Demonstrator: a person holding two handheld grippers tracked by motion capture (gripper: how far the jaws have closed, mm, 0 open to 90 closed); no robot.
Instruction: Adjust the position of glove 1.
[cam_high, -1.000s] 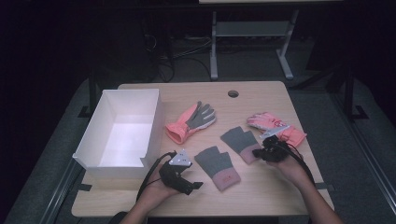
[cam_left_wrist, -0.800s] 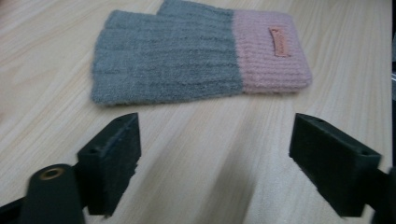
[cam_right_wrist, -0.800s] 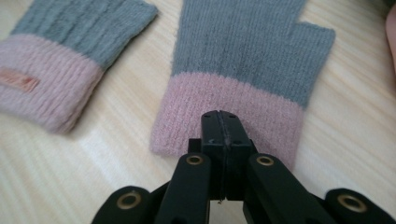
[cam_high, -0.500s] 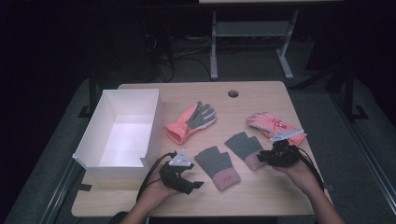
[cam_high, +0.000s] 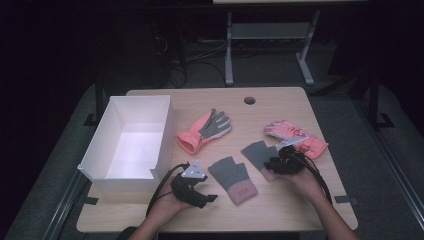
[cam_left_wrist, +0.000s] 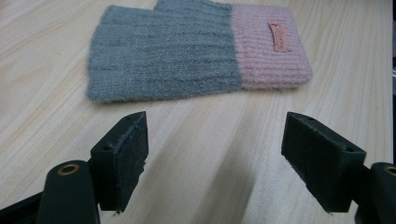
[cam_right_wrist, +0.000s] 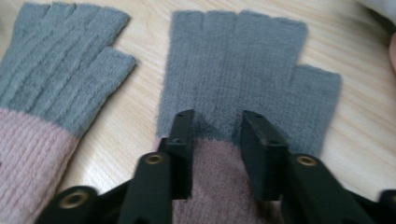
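Two grey fingerless gloves with pink cuffs lie flat near the table's front. My left gripper (cam_high: 207, 193) (cam_left_wrist: 215, 154) rests open on the wood just short of the left glove (cam_high: 232, 177) (cam_left_wrist: 187, 46), nothing between its jaws. Over the cuff of the right glove (cam_high: 255, 151) (cam_right_wrist: 243, 60) sits my right gripper (cam_high: 272, 165) (cam_right_wrist: 215, 126), its jaws drawn close together and pinching the pink cuff fabric. The left glove (cam_right_wrist: 51, 93) lies beside it in the right gripper view.
A white open box (cam_high: 165, 130) stands at the left of the table. A coral glove with a grey palm (cam_high: 202, 131) lies in the middle. A pink glove (cam_high: 295, 135) lies right behind my right hand. A cable hole (cam_high: 249, 100) is at the back.
My right gripper has moved left and toward me, off the pink glove and onto the right grey glove's cuff. The left gripper has stayed put.
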